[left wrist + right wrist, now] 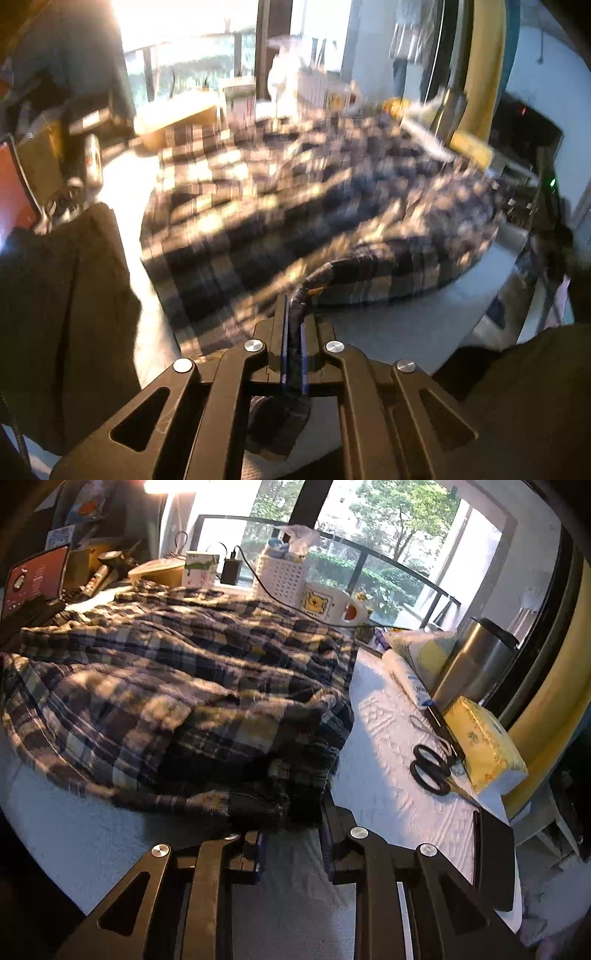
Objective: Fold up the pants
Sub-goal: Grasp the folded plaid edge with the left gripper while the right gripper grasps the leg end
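Pinching a near edge of the soft, floppy plaid pants [295, 206] in my left gripper [293, 325], I see my right gripper [291, 834] parted at the near hem.

Plaid pants [177, 701], rumpled, spread on table

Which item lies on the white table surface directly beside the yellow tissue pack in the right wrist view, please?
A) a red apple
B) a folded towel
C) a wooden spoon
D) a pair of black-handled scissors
D: black-handled scissors lie on the table against the yellow tissue pack.
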A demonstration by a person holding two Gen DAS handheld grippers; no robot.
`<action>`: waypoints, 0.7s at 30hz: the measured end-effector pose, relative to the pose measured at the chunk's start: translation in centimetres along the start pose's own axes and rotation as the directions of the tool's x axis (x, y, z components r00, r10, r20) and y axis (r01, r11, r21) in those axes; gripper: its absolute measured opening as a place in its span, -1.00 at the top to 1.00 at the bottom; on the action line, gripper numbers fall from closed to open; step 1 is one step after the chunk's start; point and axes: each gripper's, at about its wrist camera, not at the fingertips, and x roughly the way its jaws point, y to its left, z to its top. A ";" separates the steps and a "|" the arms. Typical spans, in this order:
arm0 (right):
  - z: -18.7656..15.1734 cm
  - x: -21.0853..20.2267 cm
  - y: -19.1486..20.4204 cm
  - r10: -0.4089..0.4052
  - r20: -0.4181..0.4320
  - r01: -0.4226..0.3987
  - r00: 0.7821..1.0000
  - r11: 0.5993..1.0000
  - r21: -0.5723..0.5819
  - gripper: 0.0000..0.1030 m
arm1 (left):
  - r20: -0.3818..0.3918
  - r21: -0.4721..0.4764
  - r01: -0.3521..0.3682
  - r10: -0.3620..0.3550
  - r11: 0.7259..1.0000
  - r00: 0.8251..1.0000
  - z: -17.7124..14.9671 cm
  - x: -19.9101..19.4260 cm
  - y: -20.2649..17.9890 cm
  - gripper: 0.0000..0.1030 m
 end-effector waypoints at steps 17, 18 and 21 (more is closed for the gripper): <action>5.5 -4.4 -4.2 0.030 0.147 -0.058 0.989 0.979 0.193 0.55 | 0.225 -0.009 -0.077 0.077 0.997 0.971 7.3 -3.7 0.5 0.93; 5.8 -4.5 -4.5 0.033 0.156 -0.065 0.987 0.977 0.205 0.55 | 0.236 -0.011 -0.079 0.079 0.997 0.969 7.7 -3.8 0.6 0.93; 6.8 -4.7 -5.5 0.047 0.182 -0.092 0.982 0.965 0.245 0.56 | 0.267 -0.018 -0.087 0.088 0.996 0.960 9.2 -3.9 1.3 0.93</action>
